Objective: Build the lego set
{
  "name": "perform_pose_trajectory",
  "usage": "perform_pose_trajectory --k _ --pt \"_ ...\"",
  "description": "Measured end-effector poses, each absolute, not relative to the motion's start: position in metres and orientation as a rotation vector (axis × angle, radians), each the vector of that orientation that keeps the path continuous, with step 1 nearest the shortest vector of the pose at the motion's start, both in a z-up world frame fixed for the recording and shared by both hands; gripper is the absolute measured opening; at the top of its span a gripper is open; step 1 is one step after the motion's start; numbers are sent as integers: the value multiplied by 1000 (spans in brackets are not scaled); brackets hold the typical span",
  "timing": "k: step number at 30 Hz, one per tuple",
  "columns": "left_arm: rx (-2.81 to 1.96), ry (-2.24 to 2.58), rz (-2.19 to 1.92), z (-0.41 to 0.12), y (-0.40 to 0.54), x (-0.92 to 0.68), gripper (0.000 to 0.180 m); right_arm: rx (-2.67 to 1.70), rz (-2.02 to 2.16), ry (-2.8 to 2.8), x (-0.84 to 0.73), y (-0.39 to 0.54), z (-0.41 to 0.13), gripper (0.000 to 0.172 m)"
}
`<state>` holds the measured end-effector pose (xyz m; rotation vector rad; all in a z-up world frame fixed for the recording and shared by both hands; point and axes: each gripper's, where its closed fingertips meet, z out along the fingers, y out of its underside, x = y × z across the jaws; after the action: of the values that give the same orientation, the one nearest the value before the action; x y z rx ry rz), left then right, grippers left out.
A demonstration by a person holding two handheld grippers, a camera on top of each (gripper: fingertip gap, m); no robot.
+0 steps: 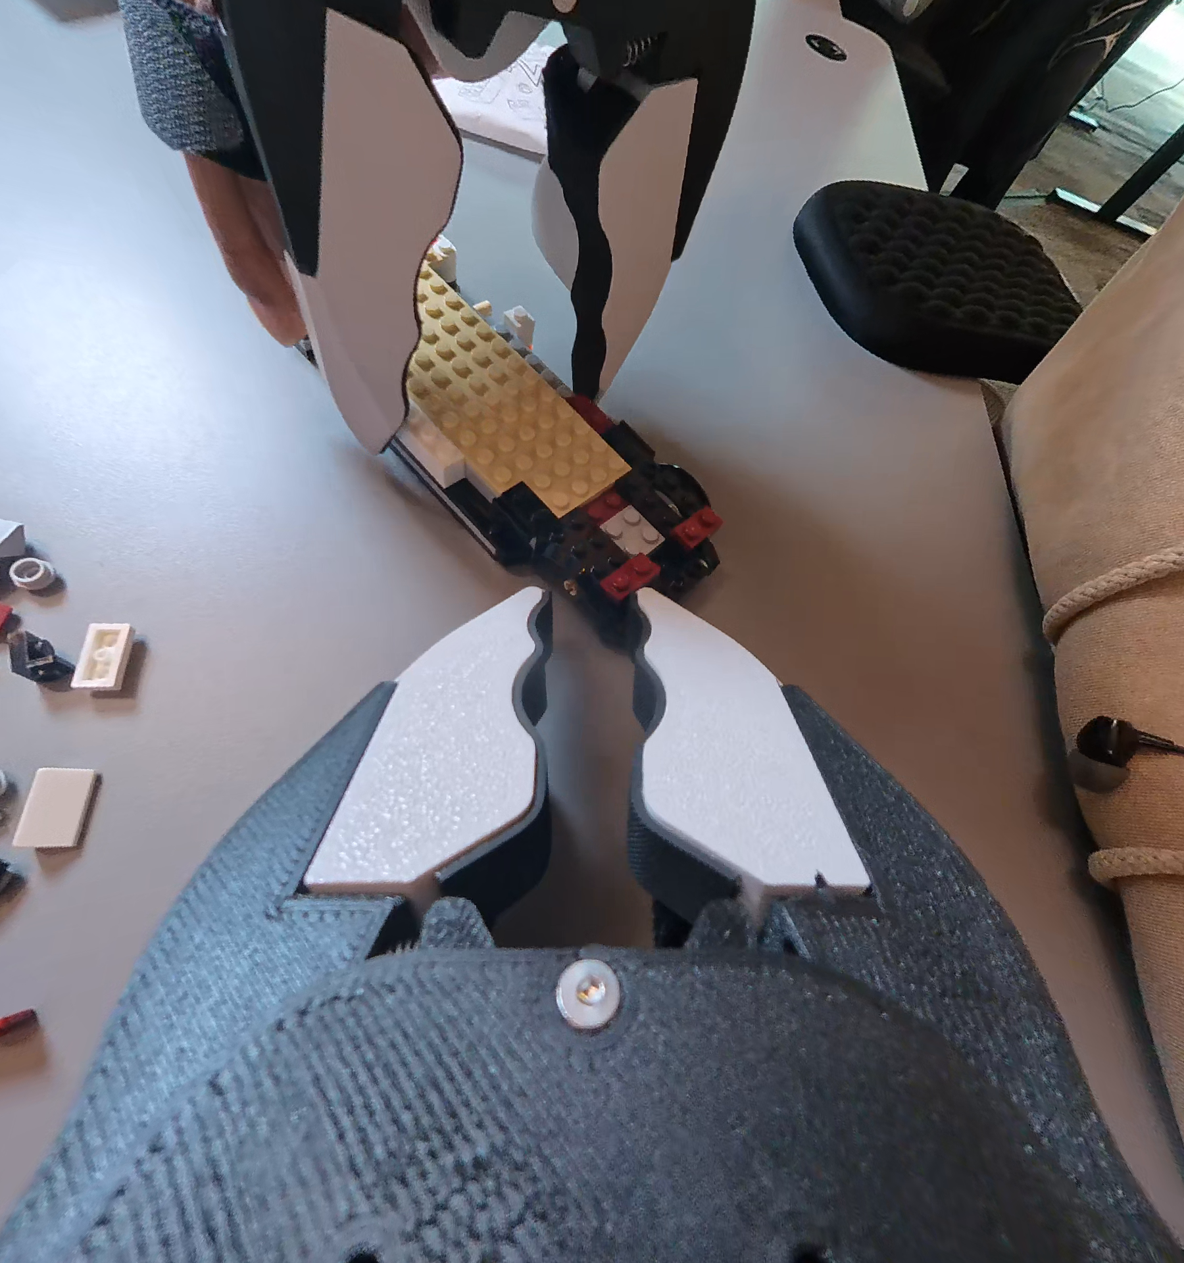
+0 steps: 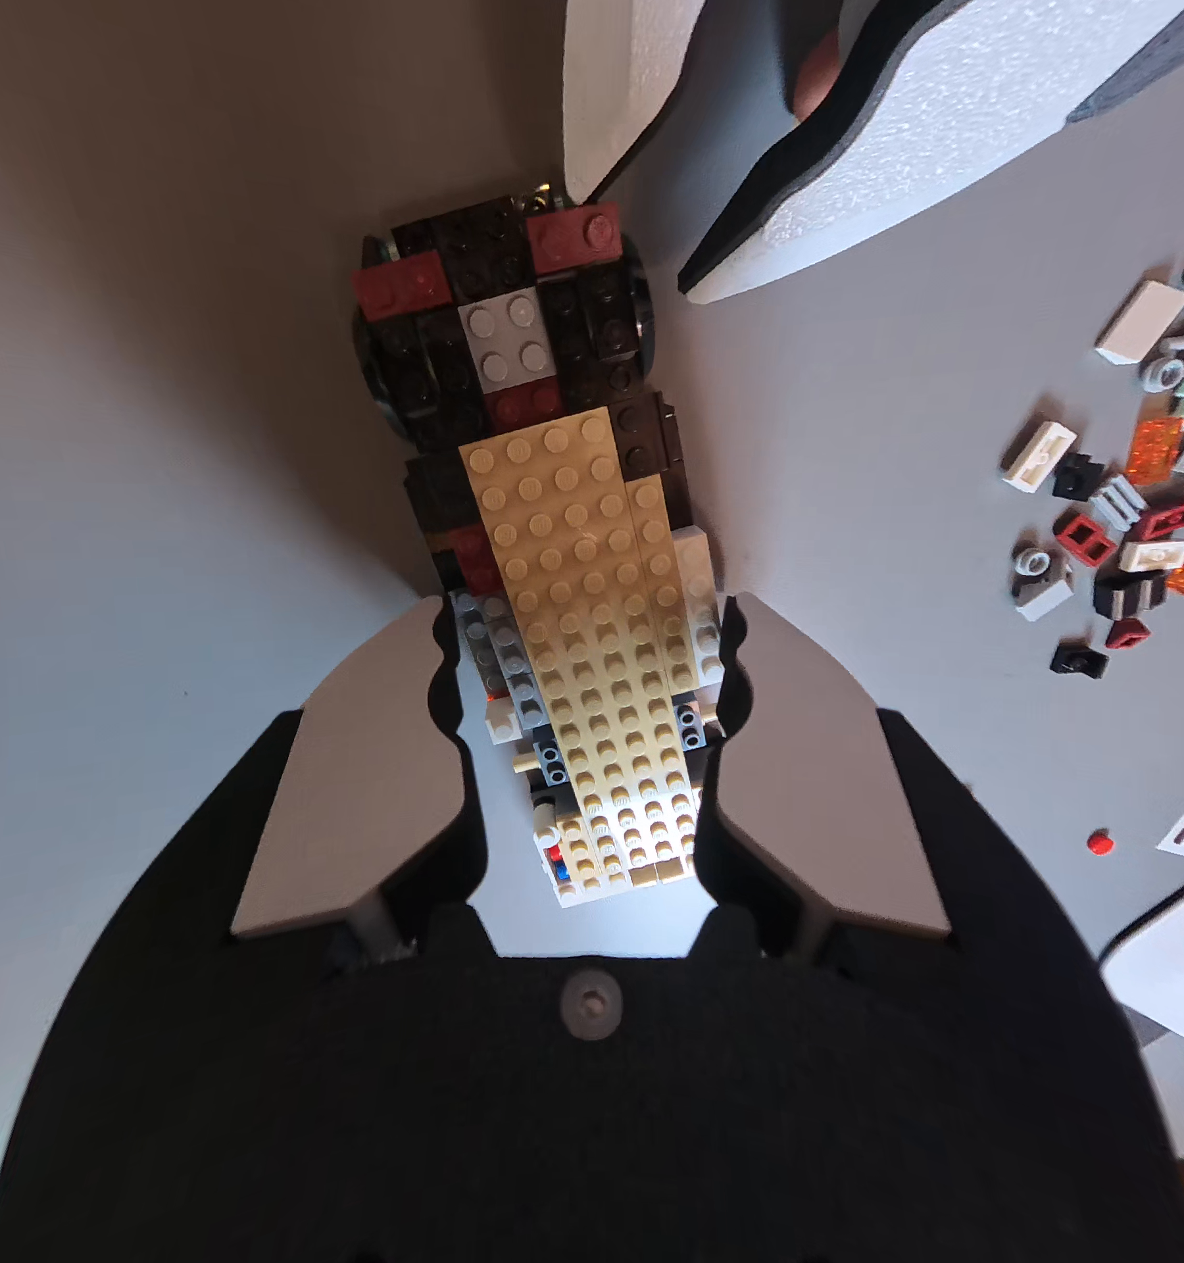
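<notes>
- Brick-built toy vehicle [image 2: 575,615], with a long tan studded plate on top, black and dark red bricks at one end and white and grey bricks at the other, lies on the smooth grey table [image 1: 165,342] between my two grippers.
- Right gripper [image 2: 586,608]: jaws spread wide and straddling the white and grey end of the vehicle, with a pad against each of its sides.
- Left gripper [image 1: 593,598]: jaws slightly apart at the black and red end. One fingertip sits against a dark red plate, while bare table shows beside the other, so nothing is pinched.
- Small loose bricks [image 1: 29,683] in white, grey, black, red and orange lie scattered on the table, well apart from the vehicle.
- Black dimpled pad [image 1: 938,280] and beige cushion with cord [image 1: 1122,547] sit at the table's far side.
</notes>
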<state>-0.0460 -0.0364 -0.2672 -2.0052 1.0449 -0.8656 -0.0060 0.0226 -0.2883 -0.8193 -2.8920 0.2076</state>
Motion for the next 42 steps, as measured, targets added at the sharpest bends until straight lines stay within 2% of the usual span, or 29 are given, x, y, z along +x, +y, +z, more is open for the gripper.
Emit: perform_pose_trajectory --k 20,29,38,42 --pt "-1993 1025 -870 -264 -33 -51 20 -1125 650 -2668 5 6 -279 73" --pt "-1796 1094 -798 -229 -39 -53 21 -1195 789 -2529 12 6 -265 72" --pt "-1415 1453 -88 -207 -40 -36 46 -1247 893 -2475 18 4 -254 72" --pt "-1260 1587 134 -211 -39 -27 50 -1258 931 -2469 20 2 -252 72"
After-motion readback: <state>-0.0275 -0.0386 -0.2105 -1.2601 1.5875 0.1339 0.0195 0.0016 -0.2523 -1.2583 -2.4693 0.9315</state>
